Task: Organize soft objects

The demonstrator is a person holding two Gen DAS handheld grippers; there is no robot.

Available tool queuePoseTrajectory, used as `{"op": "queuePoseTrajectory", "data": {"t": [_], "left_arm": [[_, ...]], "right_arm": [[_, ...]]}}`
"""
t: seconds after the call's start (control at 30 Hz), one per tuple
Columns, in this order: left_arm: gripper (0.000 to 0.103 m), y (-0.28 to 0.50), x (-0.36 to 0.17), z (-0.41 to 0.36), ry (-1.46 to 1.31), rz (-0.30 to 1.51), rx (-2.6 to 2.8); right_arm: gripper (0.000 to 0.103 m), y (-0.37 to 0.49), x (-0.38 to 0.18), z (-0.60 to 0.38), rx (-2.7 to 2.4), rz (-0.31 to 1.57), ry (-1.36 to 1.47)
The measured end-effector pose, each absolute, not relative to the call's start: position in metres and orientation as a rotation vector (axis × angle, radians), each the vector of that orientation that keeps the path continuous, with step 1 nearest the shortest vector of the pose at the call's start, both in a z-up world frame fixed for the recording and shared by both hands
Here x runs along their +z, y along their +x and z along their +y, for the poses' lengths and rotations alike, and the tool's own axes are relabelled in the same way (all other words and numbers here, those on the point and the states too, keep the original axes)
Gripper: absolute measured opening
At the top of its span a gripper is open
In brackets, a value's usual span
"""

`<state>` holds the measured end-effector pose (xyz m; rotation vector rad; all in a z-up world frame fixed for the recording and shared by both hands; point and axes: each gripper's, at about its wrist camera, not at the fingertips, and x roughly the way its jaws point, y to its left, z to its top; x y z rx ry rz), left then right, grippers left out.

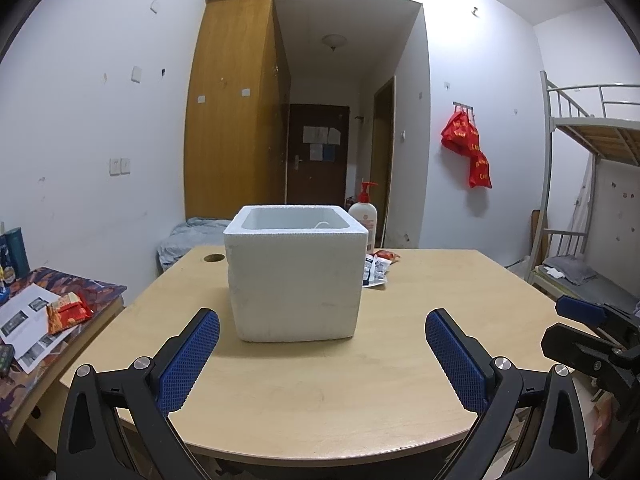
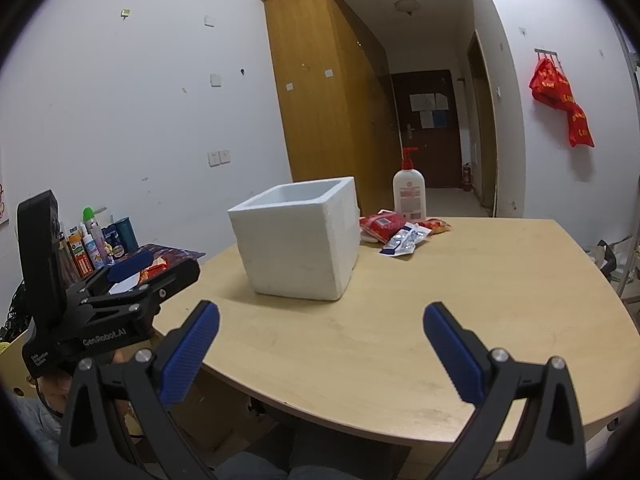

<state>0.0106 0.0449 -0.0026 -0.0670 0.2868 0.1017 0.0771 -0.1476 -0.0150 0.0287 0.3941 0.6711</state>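
Both claws up over the near edge of the wooden table [image 1: 420,360], nothing held. My left gripper [image 1: 322,344] is spread wide, blue pads [image 1: 188,364] well apart, aimed straight at the white foam box [image 1: 296,276]. My right gripper [image 2: 320,344] is likewise spread wide and empty, facing the box from its right. Box stands upright, open top, mid-table. Soft packets: red packet [image 2: 382,224] and blue-white packet [image 2: 404,240] lie just beyond the box's far right corner, near the pump bottle [image 2: 409,188]. Another red packet [image 1: 68,310] lies on the side table left of the box.
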Motion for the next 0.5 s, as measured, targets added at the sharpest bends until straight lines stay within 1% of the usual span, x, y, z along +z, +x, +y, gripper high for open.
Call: {"op": "queuePoseTrajectory", "data": {"t": [0.5], "left_arm": [[0.103, 0.0096, -0.0034, 0.0432, -0.066, 0.278, 0.104]], "right_arm": [[0.103, 0.0747, -0.0125, -0.15, 0.676, 0.39, 0.03]]}}
